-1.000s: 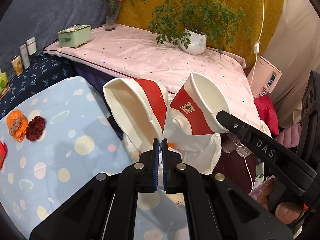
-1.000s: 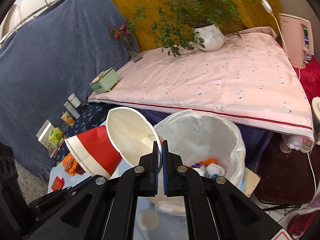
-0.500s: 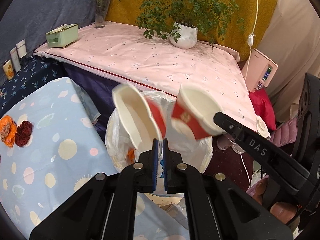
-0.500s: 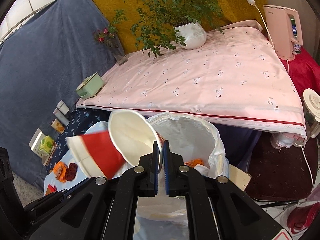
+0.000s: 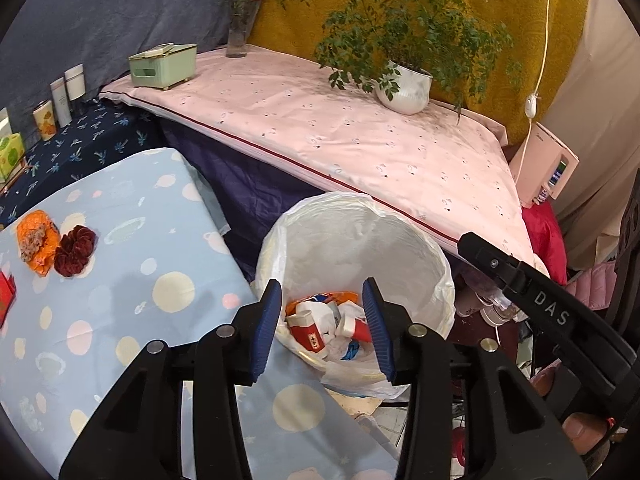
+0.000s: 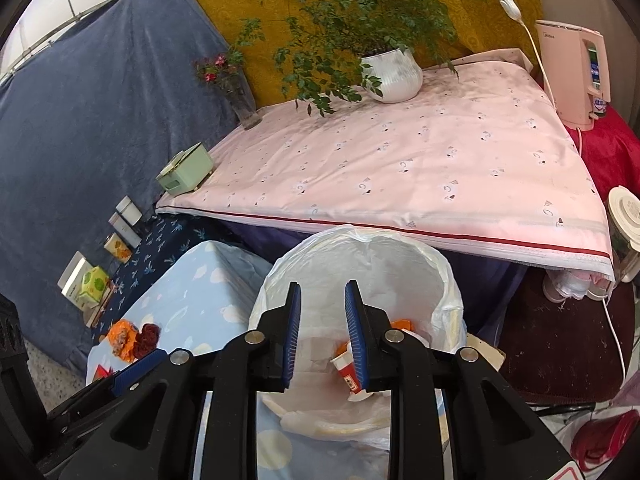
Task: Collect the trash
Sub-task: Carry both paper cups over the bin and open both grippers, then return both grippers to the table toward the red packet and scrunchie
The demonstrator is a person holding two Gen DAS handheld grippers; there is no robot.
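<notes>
A bin lined with a white bag (image 5: 360,240) stands beside the blue dotted table. Two red-and-white paper cups lie inside it on other trash: one (image 5: 307,332) at the left, the other (image 5: 358,326) partly behind my left gripper's right finger. My left gripper (image 5: 326,324) is open and empty above the bin's near rim. My right gripper (image 6: 320,332) is open and empty above the same bin (image 6: 400,264); one cup (image 6: 347,372) shows beside its right finger. The right gripper's arm (image 5: 540,300) shows in the left wrist view.
The blue dotted table (image 5: 120,300) holds an orange wrapper (image 5: 36,236) and a dark red wrapper (image 5: 74,250). A pink-covered table (image 5: 340,136) behind the bin carries a potted plant (image 5: 404,84), a green box (image 5: 162,64) and a flower vase (image 5: 238,36).
Both grippers were shut on paper cups over the bin. Both have opened, and the two cups have dropped into the bin.
</notes>
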